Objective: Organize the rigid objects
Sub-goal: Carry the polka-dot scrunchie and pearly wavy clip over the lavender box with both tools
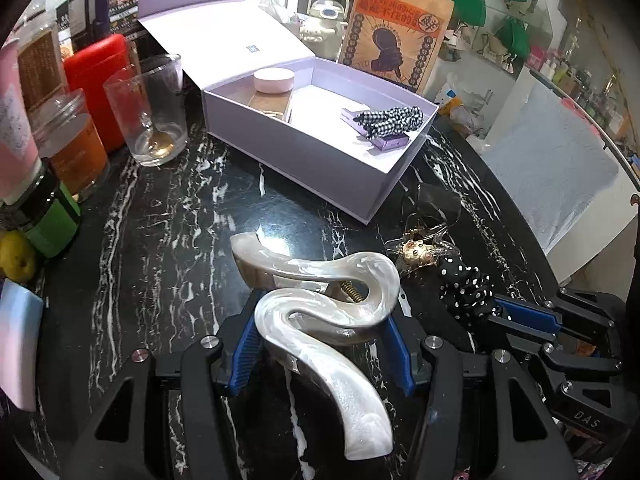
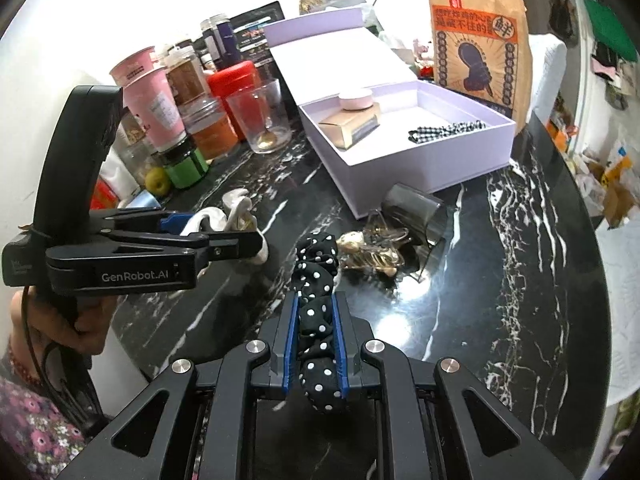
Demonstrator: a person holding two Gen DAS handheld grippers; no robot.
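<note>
Left gripper (image 1: 320,344), fingers closed on the wavy pearl-white hair claw (image 1: 320,304), and right gripper (image 2: 316,344), clamping the black polka-dot scrunchie (image 2: 316,300), hover above the marble bench (image 1: 168,240), likely bound for the open lilac box (image 1: 304,152)

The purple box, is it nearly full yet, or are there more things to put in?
Not yet. The purple box already holds a checkered scrunchie, a pink tin and small cartons. The left gripper holds the pearly hair claw; the right gripper holds the polka-dot scrunchie. A gold hair clip waits outside.
</note>
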